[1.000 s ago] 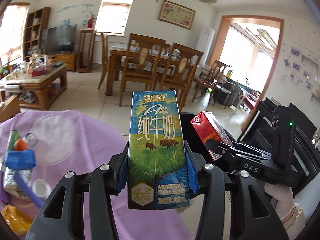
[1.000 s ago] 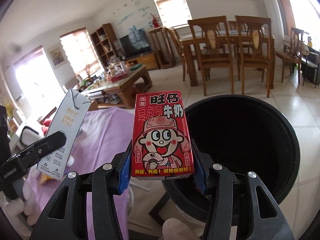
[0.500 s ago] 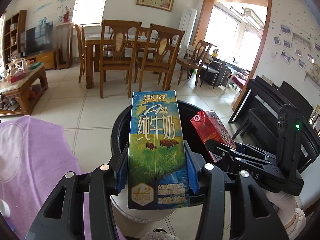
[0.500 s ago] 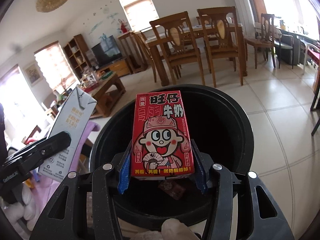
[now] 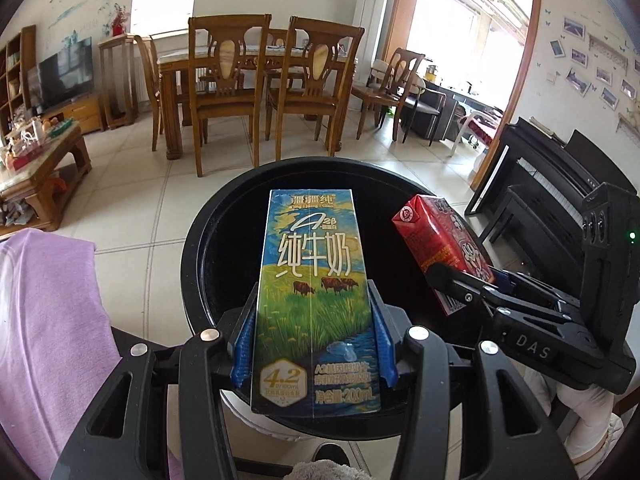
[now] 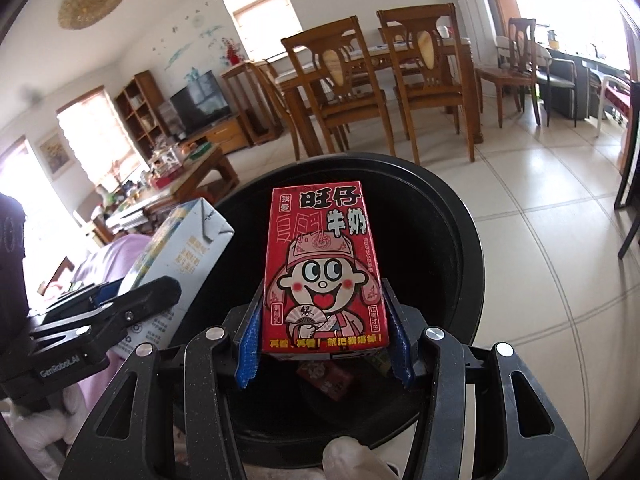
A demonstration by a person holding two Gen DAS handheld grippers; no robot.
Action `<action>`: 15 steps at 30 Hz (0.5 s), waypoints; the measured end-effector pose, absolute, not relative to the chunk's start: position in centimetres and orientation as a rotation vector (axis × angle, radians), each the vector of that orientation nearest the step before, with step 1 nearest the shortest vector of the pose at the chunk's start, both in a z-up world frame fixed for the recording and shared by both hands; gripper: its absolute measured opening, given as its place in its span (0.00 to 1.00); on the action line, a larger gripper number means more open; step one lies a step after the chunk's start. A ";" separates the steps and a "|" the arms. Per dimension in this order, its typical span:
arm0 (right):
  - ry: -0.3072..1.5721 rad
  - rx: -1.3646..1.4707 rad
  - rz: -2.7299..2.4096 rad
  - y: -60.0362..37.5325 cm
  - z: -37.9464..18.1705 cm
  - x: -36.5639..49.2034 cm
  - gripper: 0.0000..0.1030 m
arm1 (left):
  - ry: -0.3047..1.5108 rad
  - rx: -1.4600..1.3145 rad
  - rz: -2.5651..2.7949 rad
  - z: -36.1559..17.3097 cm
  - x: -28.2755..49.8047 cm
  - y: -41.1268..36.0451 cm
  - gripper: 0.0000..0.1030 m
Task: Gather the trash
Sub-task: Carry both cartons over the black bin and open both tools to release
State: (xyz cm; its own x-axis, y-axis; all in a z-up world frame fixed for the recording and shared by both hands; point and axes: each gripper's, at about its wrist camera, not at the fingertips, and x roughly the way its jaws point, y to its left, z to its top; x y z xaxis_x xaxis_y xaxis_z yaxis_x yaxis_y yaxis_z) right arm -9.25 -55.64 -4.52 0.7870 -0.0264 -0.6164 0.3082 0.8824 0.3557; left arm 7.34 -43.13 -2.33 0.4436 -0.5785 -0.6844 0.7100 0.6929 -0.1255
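While held over the black trash bin (image 5: 208, 240), seen from the left wrist: left gripper (image 5: 314, 344), jaws clamped on the upright blue-green milk carton (image 5: 316, 300); off to the right, right gripper (image 5: 472, 292) pinching the red milk box (image 5: 436, 236) above the bin's far side. Seen from the right wrist: jaws tight on that red box, bin mouth directly below, some wrappers (image 6: 330, 378) already lying inside. Neither carton released yet; dropping both apparently the remaining step. Purple cloth (image 5: 44, 320) at left.
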 end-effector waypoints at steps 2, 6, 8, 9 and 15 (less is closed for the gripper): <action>0.644 0.462 -0.186 -55.7 -4.5 -9.0 0.50 | 0.771 0.194 -0.805 -2.3 7.2 -43.0 0.47; 0.643 0.460 -0.182 -55.0 -4.5 -9.2 0.51 | 0.773 0.196 -0.804 -2.4 6.9 -43.6 0.47; 0.644 0.457 -0.180 -54.9 -4.4 -9.0 0.51 | 0.779 0.198 -0.801 -2.4 7.0 -43.2 0.49; 0.644 0.456 -0.180 -54.8 -4.5 -9.0 0.51 | 0.781 0.200 -0.798 -2.5 7.0 -43.1 0.49; 0.645 0.458 -0.180 -54.8 -4.5 -8.9 0.51 | 0.782 0.210 -0.790 -2.3 6.5 -43.0 0.49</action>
State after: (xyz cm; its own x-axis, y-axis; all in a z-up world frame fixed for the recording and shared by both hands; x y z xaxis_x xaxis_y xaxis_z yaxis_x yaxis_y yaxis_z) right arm -8.93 -54.77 -4.46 0.7878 -0.0209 -0.6156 0.3003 0.8856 0.3542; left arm 6.54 -43.00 -2.33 0.4451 -0.5581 -0.7002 0.7059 0.6999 -0.1091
